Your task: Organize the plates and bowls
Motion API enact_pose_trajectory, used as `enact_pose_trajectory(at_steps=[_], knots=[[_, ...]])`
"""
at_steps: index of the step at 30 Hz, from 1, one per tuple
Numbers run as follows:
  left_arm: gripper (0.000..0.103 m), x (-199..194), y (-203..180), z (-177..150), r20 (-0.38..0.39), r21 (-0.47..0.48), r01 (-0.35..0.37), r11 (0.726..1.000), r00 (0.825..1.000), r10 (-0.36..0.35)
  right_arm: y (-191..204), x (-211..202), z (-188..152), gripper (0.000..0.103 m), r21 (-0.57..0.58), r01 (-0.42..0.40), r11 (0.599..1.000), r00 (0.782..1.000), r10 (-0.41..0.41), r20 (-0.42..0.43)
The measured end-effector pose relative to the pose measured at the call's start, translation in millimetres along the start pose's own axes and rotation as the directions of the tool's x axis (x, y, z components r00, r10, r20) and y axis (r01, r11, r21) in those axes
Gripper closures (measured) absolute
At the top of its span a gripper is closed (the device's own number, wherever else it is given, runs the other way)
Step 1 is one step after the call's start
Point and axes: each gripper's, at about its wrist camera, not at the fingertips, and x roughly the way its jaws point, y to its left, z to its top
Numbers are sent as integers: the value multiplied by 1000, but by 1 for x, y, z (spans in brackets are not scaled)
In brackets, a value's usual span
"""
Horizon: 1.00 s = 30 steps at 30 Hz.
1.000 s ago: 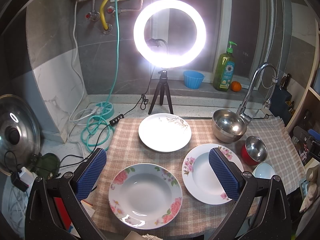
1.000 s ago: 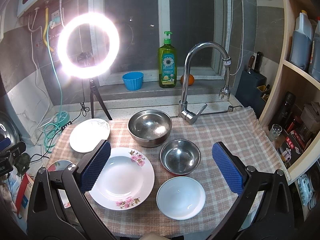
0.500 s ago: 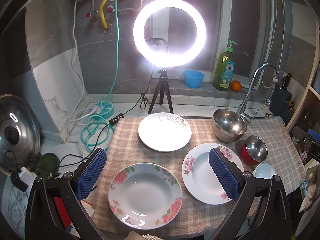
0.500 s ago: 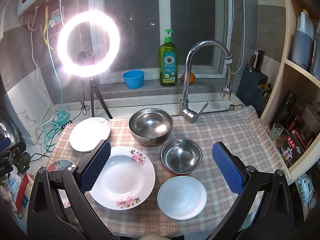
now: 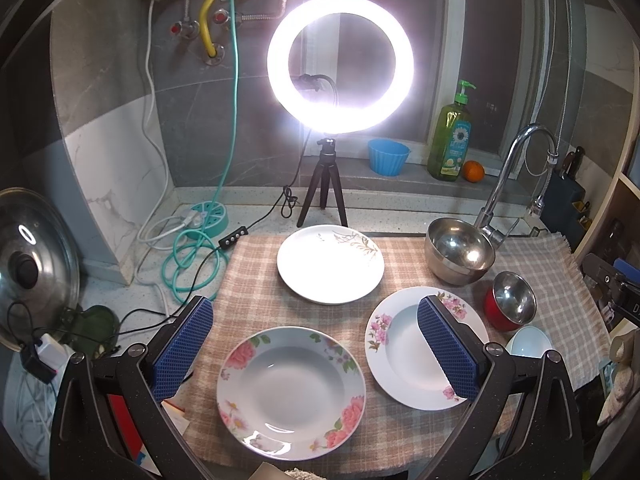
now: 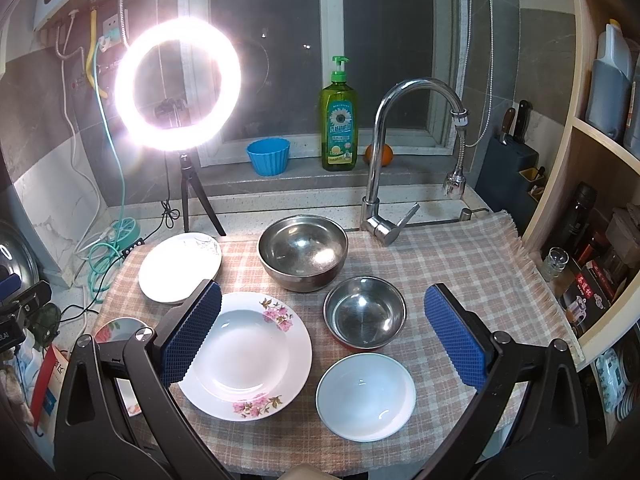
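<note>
On a checked cloth point(image 5: 256, 280) lie three plates: a rose-rimmed deep plate point(image 5: 291, 388) nearest, a pink-flowered plate point(image 5: 400, 356) point(image 6: 244, 356) to its right, and a flat white plate point(image 5: 330, 263) point(image 6: 180, 268) behind. A large steel bowl point(image 6: 303, 252) point(image 5: 460, 255), a small steel bowl with red outside point(image 6: 365, 313) point(image 5: 510, 300) and a white bowl point(image 6: 366, 396) point(image 5: 528, 342) sit to the right. My left gripper point(image 5: 316, 344) hovers open above the rose plate. My right gripper point(image 6: 324, 336) is open above the small bowls, holding nothing.
A lit ring light on a tripod point(image 5: 340, 64) stands behind the plates, cables and a teal power hub point(image 5: 208, 218) to its left. A faucet point(image 6: 400, 152), soap bottle point(image 6: 338, 120), blue cup point(image 6: 269, 156) and orange are at the back. Shelves point(image 6: 592, 200) stand right, a pot lid point(image 5: 32, 268) left.
The right wrist view has shifted slightly, with the bowls sitting a little higher and more to the right. The left view is nearly unchanged. Both grippers stay open.
</note>
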Motion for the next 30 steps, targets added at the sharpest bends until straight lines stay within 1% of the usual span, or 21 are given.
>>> enact_pose_trajectory(at_steps=[7, 9, 10, 16, 19, 20, 22, 26, 28, 29, 30], knots=[[1, 6, 1, -4, -10, 0, 3, 1000, 1000, -3, -4, -1, 6, 0, 1, -1, 1000, 1000, 1, -3], [1, 8, 1, -4, -16, 1, 3, 1000, 1000, -3, 1, 0, 5, 0, 1, -2, 1000, 1000, 2, -9], [1, 9, 1, -5, -18, 0, 5, 1000, 1000, -5, 2, 7, -3, 0, 1, -4, 1000, 1000, 4, -11], [1, 18, 0, -2, -43, 1, 14, 1000, 999, -14, 3, 18, -11, 0, 2, -9, 1000, 999, 9, -30], [1, 23, 1, -2, -57, 2, 19, 1000, 998, -19, 1, 19, -9, 0, 5, -11, 1000, 999, 11, -45], [1, 25, 1, -2, -64, 3, 21, 1000, 998, -21, -1, 22, -10, 0, 6, -20, 1000, 998, 20, -66], [1, 30, 0, -2, -78, 12, 27, 1000, 997, -26, -2, 25, -10, 0, 8, -26, 1000, 997, 27, -75], [1, 41, -1, 0, -104, 23, 41, 999, 994, -39, -4, 33, -13, 0, 15, -50, 999, 992, 52, -118], [4, 47, -2, 1, -117, 28, 53, 998, 992, -50, -5, 36, -16, 0, 20, -62, 998, 989, 64, -132], [9, 51, -4, 1, -129, 30, 60, 998, 990, -55, -5, 39, -17, 0, 22, -68, 997, 987, 70, -141], [11, 55, -5, 0, -141, 33, 67, 997, 988, -62, -6, 41, -20, 0, 24, -76, 997, 986, 79, -145]])
